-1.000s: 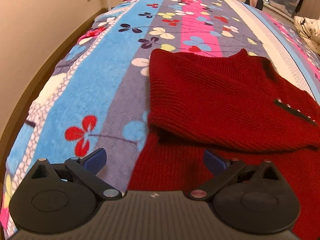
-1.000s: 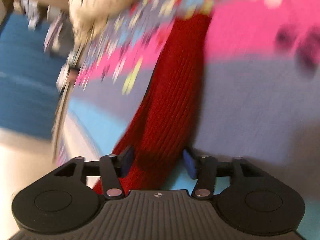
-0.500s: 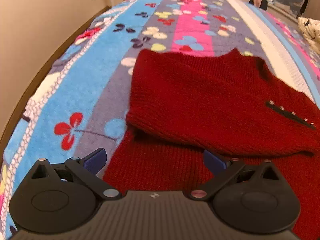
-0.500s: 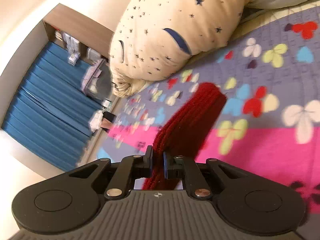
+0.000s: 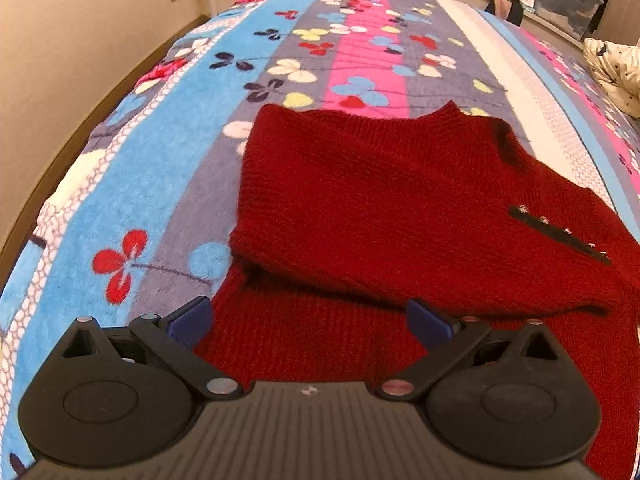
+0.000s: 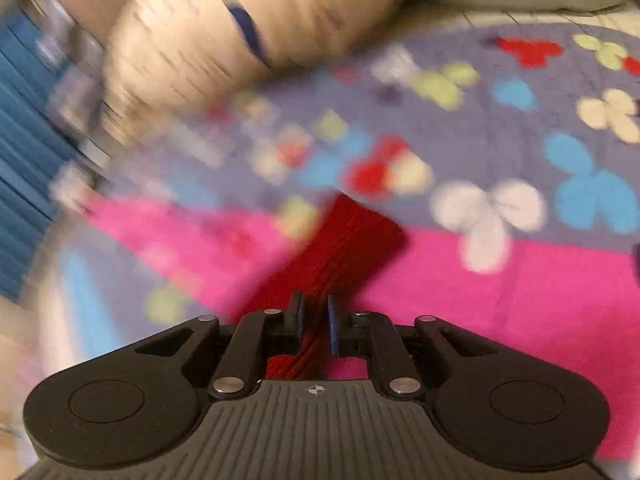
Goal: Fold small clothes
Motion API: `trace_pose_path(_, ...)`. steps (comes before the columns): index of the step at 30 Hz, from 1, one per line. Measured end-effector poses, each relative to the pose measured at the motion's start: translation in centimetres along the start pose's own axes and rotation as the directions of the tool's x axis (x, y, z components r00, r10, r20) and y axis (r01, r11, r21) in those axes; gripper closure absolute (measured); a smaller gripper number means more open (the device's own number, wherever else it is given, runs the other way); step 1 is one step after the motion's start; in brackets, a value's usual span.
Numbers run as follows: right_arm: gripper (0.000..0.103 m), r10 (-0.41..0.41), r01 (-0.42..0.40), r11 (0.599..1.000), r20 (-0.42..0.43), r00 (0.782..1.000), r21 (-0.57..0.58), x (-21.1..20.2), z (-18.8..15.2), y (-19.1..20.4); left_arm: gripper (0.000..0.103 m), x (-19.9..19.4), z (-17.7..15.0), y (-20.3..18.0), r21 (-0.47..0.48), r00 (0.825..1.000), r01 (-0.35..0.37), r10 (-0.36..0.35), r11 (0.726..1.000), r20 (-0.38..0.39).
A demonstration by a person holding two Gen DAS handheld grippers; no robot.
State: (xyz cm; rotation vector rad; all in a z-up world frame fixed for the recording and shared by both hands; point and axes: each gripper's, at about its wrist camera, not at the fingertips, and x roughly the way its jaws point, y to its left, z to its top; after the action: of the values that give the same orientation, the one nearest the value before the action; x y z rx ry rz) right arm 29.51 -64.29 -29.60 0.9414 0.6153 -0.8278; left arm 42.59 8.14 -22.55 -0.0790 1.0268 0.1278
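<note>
Dark red ribbed knit sweater [image 5: 392, 208] lies on the fleece flower-print striped blanket [image 5: 168, 184], one layer already folded over the lower part, black button strip [image 5: 560, 232] near its right edge. Left gripper [image 5: 308, 320] hovers just above the sweater's near hem, jaws spread wide, gripping nothing. Right gripper [image 6: 314, 326] has its jaws nearly closed, pinching a narrow ribbed band of the same red knit, probably a sleeve [image 6: 348, 248], which trails out over the blanket's pink stripe.

Risks, as a judgement: the pinch on the sleeve looks thin, so a fast swing could pull it free; dragging the sleeve could also tug the sweater and spoil the fold already made, since the left gripper pins nothing down.

The right wrist view is heavily motion-blurred; the cream star-print pillow [image 6: 224, 36] beyond the sweater is smeared. How the sleeve joins the sweater body is out of frame. The sweater's right side and near hem are cut off in the left view.
</note>
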Motion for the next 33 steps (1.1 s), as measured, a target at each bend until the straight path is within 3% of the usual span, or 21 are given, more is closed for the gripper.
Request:
trace_pose_path(4, 0.095, 0.030, -0.011, 0.988, 0.120, 0.992, -0.151, -3.0, 0.1, 4.3, 0.000, -0.4, 0.0, 2.2, -0.011, 0.999, -0.033, 0.033, 0.999, 0.010)
trace_pose_path(6, 0.095, 0.078, -0.019, 0.956, 0.192, 0.978, -0.292, -5.4, -0.6, 8.0, 0.000, -1.0, 0.2, 4.0, -0.045, 0.998, -0.049, 0.051, 0.998, 0.030)
trace_pose_path(7, 0.095, 0.114, -0.025, 0.930, 0.221, 0.969, -0.367, -6.8, -1.1, 9.9, 0.000, -1.3, 0.2, 5.2, -0.073, 0.997, -0.060, 0.063, 0.996, 0.040)
trace_pose_path(10, 0.096, 0.291, -0.076, 0.798, 0.272, 0.917, -0.598, -11.6, -5.4, 17.2, 0.000, -2.5, 0.2, 8.7, -0.157, 0.992, -0.092, 0.105, 0.983, 0.073)
trace_pose_path(13, 0.096, 0.519, -0.170, 0.601, 0.219, 0.826, -0.781, -17.5, -13.7, 24.2, 0.000, -3.6, -0.3, 11.9, -0.217, 0.986, -0.111, 0.135, 0.970, 0.099)
trace_pose_path(16, 0.096, 0.692, -0.280, 0.360, 0.053, 0.720, -0.890, -22.1, -25.3, 29.2, 0.000, -4.3, -1.0, 14.6, -0.268, 0.984, -0.103, 0.137, 0.958, 0.112)
trace_pose_path(17, 0.095, 0.711, -0.315, 0.278, -0.027, 0.703, -0.907, -22.8, -29.1, 30.2, 0.000, -4.3, -1.3, 15.3, -0.284, 0.986, -0.095, 0.131, 0.954, 0.108)
trace_pose_path(18, 0.090, 0.705, -0.368, 0.158, -0.156, 0.692, -0.916, -23.1, -33.6, 30.7, 0.000, -4.2, -1.6, 15.9, -0.297, 0.988, -0.086, 0.120, 0.951, 0.098)
trace_pose_path(19, 0.070, 0.637, -0.443, 0.028, -0.326, 0.699, -0.896, -22.7, -37.9, 30.9, 0.000, -4.0, -1.8, 16.5, -0.308, 0.990, -0.082, 0.113, 0.948, 0.086)
trace_pose_path(20, 0.058, 0.530, -0.494, -0.054, -0.444, 0.722, -0.868, -22.1, -41.3, 30.5, 0.000, -3.9, -2.0, 16.9, -0.315, 0.991, -0.079, 0.110, 0.946, 0.081)
trace_pose_path(21, 0.054, 0.448, -0.513, -0.095, -0.497, 0.743, -0.853, -21.7, -43.6, 29.5, 0.000, -3.9, -2.2, 17.4, -0.317, 0.992, -0.071, 0.101, 0.946, 0.081)
trace_pose_path(22, 0.056, 0.411, -0.517, -0.125, -0.519, 0.750, -0.847, -21.5, -44.8, 27.9, 0.000, -3.9, -2.3, 17.7, -0.313, 0.993, -0.058, 0.089, 0.948, 0.084)
trace_pose_path(24, 0.053, 0.436, -0.500, -0.117, -0.496, 0.751, -0.858, -21.5, -43.5, 25.0, 0.000, -4.0, -2.4, 17.9, -0.300, 0.993, -0.020, 0.054, 0.954, 0.105)
trace_pose_path(25, 0.051, 0.437, -0.479, -0.074, -0.460, 0.773, -0.875, -21.2, -41.8, 24.1, 0.000, -3.9, -2.1, 17.8, -0.292, 0.993, 0.004, 0.031, 0.957, 0.116)
trace_pose_path(29, 0.049, 0.386, -0.363, 0.229, -0.258, 0.886, -0.903, -18.4, -31.9, 21.9, 0.000, -3.1, 0.6, 15.0, -0.254, 0.988, 0.100, -0.066, 0.962, 0.142)
trace_pose_path(30, 0.049, 0.372, -0.339, 0.290, -0.221, 0.902, -0.895, -17.6, -29.6, 21.0, 0.000, -3.0, 1.5, 14.0, -0.239, 0.984, 0.128, -0.094, 0.962, 0.152)
trace_pose_path(33, 0.049, 0.386, -0.306, 0.399, -0.145, 0.911, -0.864, -17.0, -25.4, 18.7, 0.000, -2.1, 5.2, 9.7, -0.163, 0.968, 0.220, -0.195, 0.962, 0.155)
